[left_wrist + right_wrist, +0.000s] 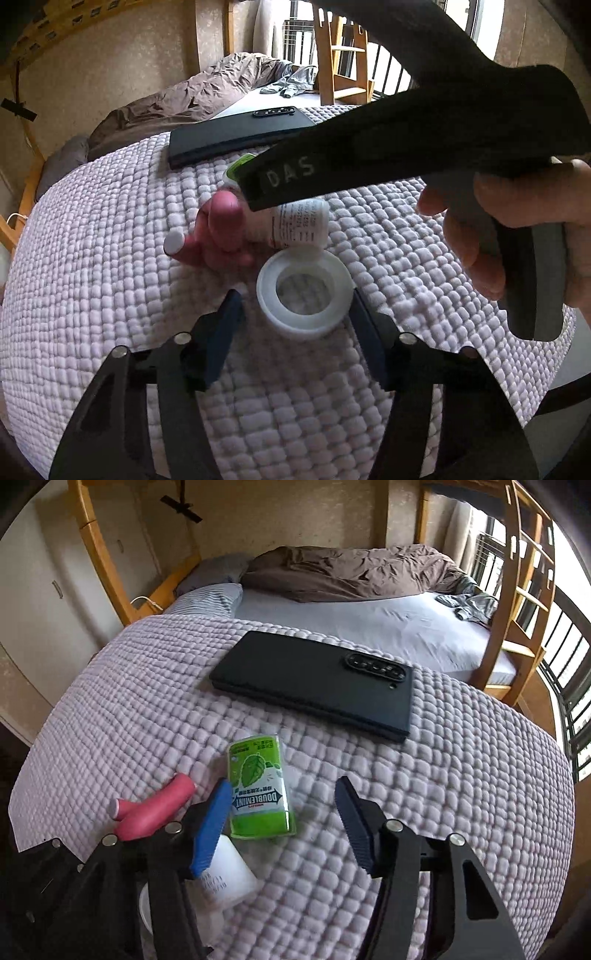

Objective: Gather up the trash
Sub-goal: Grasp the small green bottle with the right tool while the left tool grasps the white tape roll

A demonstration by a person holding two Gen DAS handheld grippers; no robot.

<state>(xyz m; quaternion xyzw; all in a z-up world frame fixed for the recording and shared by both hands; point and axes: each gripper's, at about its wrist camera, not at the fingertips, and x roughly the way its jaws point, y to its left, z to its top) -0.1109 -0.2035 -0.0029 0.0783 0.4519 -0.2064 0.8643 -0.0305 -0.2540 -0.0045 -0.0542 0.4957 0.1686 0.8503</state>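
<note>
Our left gripper (295, 306) straddles a white plastic ring (303, 295), the right finger (364, 328) at its rim; we cannot tell whether the pads press it. Our right gripper (282, 808) stands released beside the green Doublemint container (258, 786), seen clearly only there. Both lie on a knobbly quilt (443, 794) near a black phone (314, 683).

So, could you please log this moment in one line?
left gripper open astride white plastic ring; right gripper open astride green mint box
</note>
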